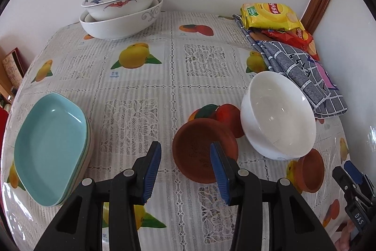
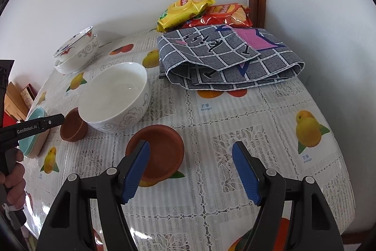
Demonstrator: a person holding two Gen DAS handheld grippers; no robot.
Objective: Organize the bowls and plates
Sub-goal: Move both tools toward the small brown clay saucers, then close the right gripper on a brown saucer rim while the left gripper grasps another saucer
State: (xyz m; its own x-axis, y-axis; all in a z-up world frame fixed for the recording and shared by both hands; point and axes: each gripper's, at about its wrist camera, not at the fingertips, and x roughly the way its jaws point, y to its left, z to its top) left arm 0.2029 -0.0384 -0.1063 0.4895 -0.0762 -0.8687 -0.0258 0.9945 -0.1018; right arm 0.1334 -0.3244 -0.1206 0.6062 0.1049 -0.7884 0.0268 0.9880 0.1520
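Note:
A white bowl (image 1: 278, 117) (image 2: 115, 95) stands mid-table. Two small brown saucers lie near it: one (image 1: 204, 149) (image 2: 72, 125) just ahead of my left gripper (image 1: 185, 171), which is open and empty, its right finger over the saucer's near edge; the other (image 1: 310, 171) (image 2: 156, 152) is at my right gripper's (image 2: 191, 171) left finger, the gripper open and empty. Stacked teal plates (image 1: 50, 145) (image 2: 33, 131) sit at the left. Nested patterned bowls (image 1: 119, 9) (image 2: 76, 53) stand by the far wall.
A folded grey checked cloth (image 1: 303, 77) (image 2: 225, 60) and yellow (image 1: 270, 15) (image 2: 185, 9) and red snack bags (image 2: 223, 15) lie at the far right. The fruit-print tablecloth (image 1: 145, 91) covers the table. The wall is close behind.

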